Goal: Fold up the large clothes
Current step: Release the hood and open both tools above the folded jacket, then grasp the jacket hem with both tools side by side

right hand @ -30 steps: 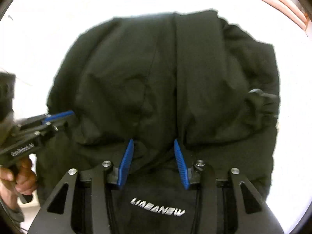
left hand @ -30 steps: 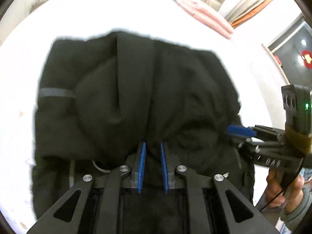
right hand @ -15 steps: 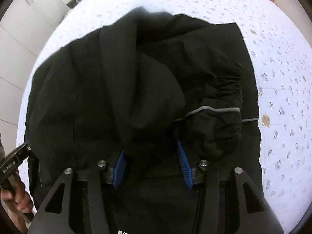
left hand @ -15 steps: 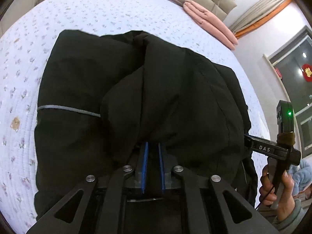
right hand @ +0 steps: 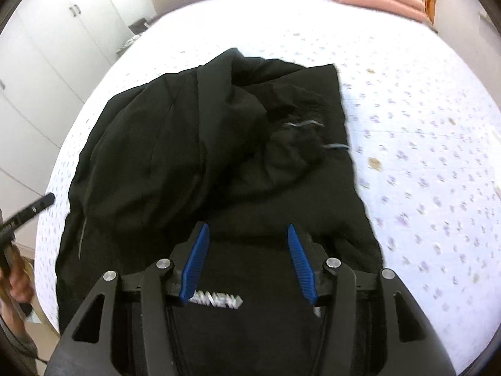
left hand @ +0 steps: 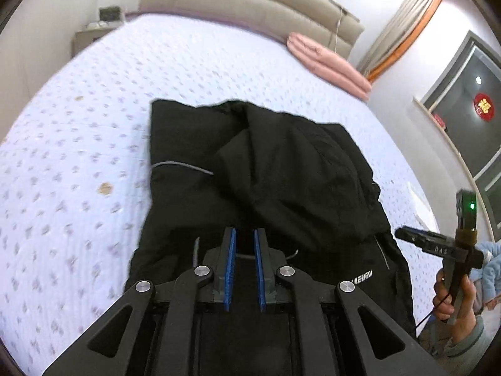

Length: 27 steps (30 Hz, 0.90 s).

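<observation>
Two tools hover above a black jacket (left hand: pixel 281 169) that lies partly folded on the bed (left hand: pixel 94 125), its long axis running away from us. Our left tool (left hand: pixel 243 266) is narrow, gripping nothing; our right tool (right hand: pixel 247 263) spreads wide, empty, directly over the near hem.

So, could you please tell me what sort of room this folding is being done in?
Most likely a bedroom: the black jacket lies on a quilted bed with a padded headboard, and white wardrobe doors stand alongside.
</observation>
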Each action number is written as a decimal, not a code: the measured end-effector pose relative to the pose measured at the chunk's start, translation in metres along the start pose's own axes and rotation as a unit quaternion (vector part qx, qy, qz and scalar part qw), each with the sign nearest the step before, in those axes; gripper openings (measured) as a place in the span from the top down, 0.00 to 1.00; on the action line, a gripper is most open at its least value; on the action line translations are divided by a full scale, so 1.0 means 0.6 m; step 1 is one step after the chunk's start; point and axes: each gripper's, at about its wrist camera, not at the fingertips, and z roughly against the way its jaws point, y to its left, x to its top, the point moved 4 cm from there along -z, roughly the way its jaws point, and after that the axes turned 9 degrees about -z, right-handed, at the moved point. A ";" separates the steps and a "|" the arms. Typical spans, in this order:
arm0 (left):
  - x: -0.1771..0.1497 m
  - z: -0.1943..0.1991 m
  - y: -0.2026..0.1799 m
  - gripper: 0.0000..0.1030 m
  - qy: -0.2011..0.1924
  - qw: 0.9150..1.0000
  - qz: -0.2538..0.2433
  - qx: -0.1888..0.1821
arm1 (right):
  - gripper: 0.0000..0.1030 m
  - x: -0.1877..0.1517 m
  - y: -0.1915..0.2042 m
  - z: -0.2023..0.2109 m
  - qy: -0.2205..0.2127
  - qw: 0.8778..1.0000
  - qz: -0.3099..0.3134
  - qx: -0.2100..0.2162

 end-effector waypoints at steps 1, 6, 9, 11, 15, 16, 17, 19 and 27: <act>-0.010 0.019 0.003 0.88 -0.009 1.000 -0.002 0.004 | 0.44 -0.017 -0.011 0.015 -0.010 1.000 0.004 -0.002; -0.080 0.108 0.008 0.88 -0.050 0.999 -0.007 0.019 | 0.43 -0.071 -0.023 0.067 -0.044 0.999 0.018 0.003; -0.135 0.160 0.004 0.88 -0.057 0.997 -0.014 0.047 | 0.43 -0.104 -0.033 0.113 -0.080 0.997 0.011 -0.004; -0.175 0.192 0.003 0.88 -0.041 0.998 -0.009 0.054 | 0.42 -0.141 -0.044 0.151 -0.090 0.996 -0.010 -0.014; -0.250 0.256 0.011 0.85 0.005 0.998 -0.001 0.057 | 0.40 -0.199 -0.070 0.211 -0.080 0.996 -0.040 -0.019; -0.270 0.269 0.015 0.84 0.016 0.998 -0.003 0.058 | 0.38 -0.215 -0.079 0.230 -0.079 0.996 -0.041 -0.031; -0.284 0.277 0.020 0.81 0.022 0.998 -0.004 0.061 | 0.36 -0.231 -0.089 0.248 -0.080 0.995 -0.042 -0.040; -0.316 0.293 0.030 0.77 0.032 0.997 -0.001 0.077 | 0.31 -0.257 -0.106 0.266 -0.082 0.994 -0.049 -0.047; -0.406 0.277 0.054 0.77 0.077 0.994 0.050 0.051 | 0.30 -0.356 -0.169 0.265 -0.047 0.991 -0.091 -0.082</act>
